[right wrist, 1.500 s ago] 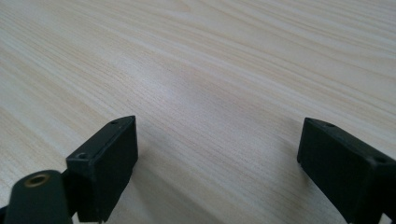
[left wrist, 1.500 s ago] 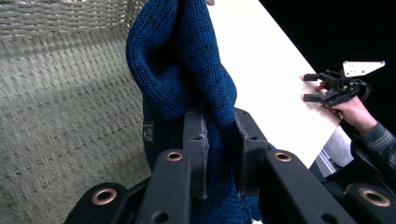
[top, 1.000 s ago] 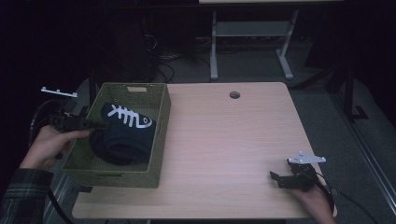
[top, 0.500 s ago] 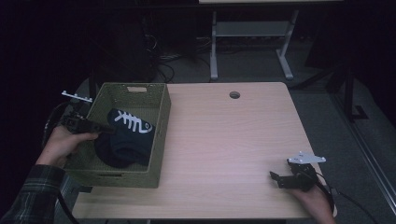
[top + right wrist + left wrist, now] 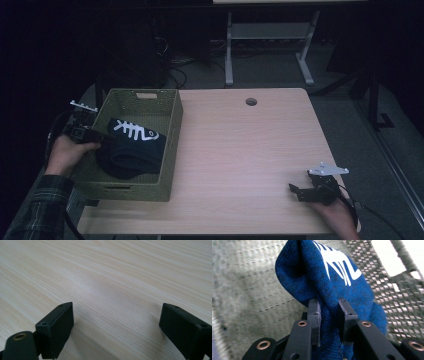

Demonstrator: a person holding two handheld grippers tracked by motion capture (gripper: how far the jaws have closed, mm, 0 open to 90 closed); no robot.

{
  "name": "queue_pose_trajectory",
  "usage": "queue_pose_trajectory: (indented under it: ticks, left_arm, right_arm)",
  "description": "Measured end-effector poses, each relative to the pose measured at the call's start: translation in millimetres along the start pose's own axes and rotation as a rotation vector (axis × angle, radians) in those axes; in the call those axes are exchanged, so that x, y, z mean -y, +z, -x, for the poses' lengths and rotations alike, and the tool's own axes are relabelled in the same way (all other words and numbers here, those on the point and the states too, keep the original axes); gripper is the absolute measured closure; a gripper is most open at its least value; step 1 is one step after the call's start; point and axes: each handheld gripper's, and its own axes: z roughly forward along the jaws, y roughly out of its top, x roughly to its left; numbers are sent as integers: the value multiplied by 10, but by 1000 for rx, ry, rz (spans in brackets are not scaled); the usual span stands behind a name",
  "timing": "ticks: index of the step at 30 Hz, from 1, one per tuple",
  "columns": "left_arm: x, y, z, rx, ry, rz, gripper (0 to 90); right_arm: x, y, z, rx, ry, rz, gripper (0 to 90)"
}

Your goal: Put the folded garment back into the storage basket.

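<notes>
A light wooden table [image 5: 250, 150] stands in a dark room, a grey metal frame [image 5: 270, 45] behind it.

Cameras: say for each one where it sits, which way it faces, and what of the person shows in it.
High view: above the person's side, looking forward and down on the table; both forearms, left gripper, right gripper.
Left gripper view: on the left gripper, facing into the woven basket; its jaws have just been opening around the blue cloth.
Right gripper view: on the right gripper, facing bare tabletop, jaws wide.
Shared: high and left views show basket and cloth.
</notes>
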Motion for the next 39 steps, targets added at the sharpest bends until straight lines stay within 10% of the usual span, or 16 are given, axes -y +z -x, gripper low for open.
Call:
queue_pose_trajectory:
  ticks: [18, 39]
  left_arm:
    - [31, -86, -107, -187, -16, 31, 549]
    - [2, 10, 103, -146, 26, 87, 131]
  right_arm:
    - [0, 0, 0, 0, 0, 0, 119]
    - [0, 0, 0, 0, 0, 0, 119]
